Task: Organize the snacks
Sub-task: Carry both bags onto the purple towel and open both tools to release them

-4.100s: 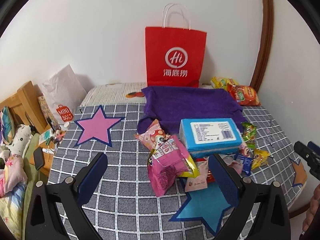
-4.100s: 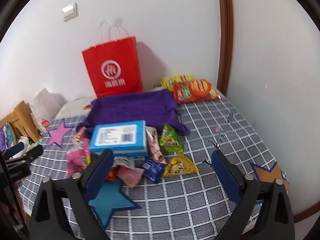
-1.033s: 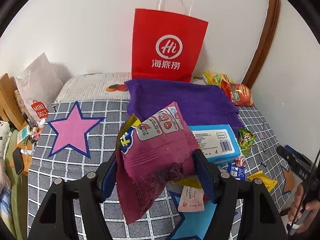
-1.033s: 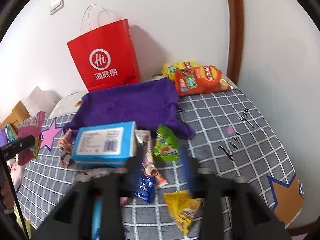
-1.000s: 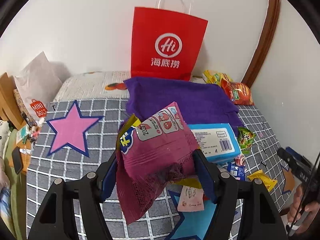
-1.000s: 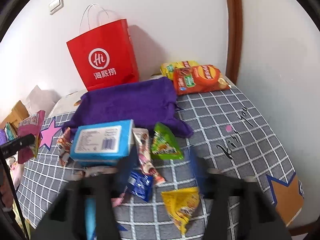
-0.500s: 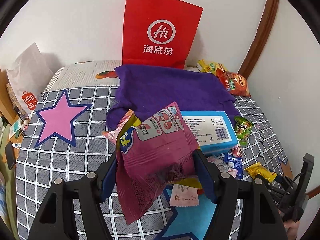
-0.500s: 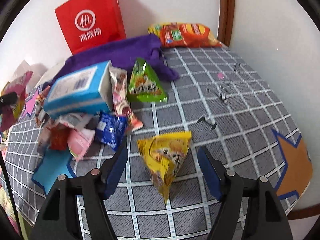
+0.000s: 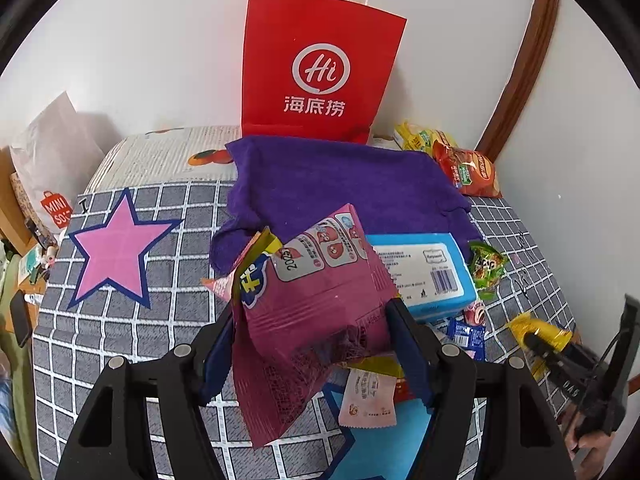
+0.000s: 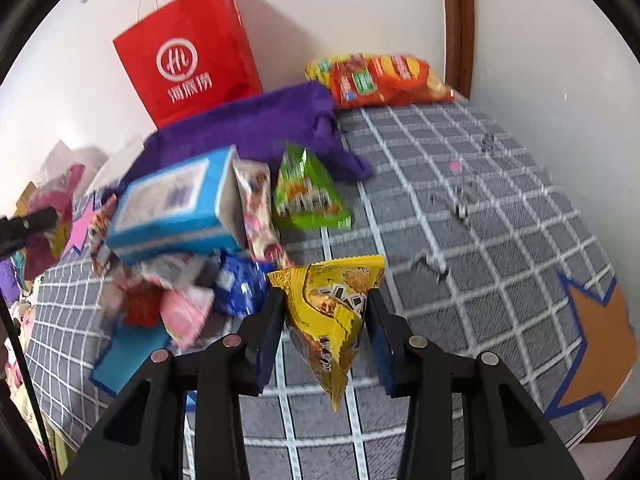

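My left gripper is shut on a magenta snack bag together with a yellow-and-blue packet, held above the checked table. My right gripper is shut on a yellow triangular snack bag, low over the table's front. In the left wrist view the right gripper shows at far right with that yellow bag. A pile of small packets lies around a blue box. A green bag lies beside it.
A red paper bag stands against the back wall behind a purple towel. Orange and yellow chip bags lie at the back right corner. A pink star marks the left, an orange star the right, a blue star the front.
My right gripper has closed on the yellow triangular bag and lifted it slightly. My left gripper has moved forward toward the red bag, still holding the magenta bag.
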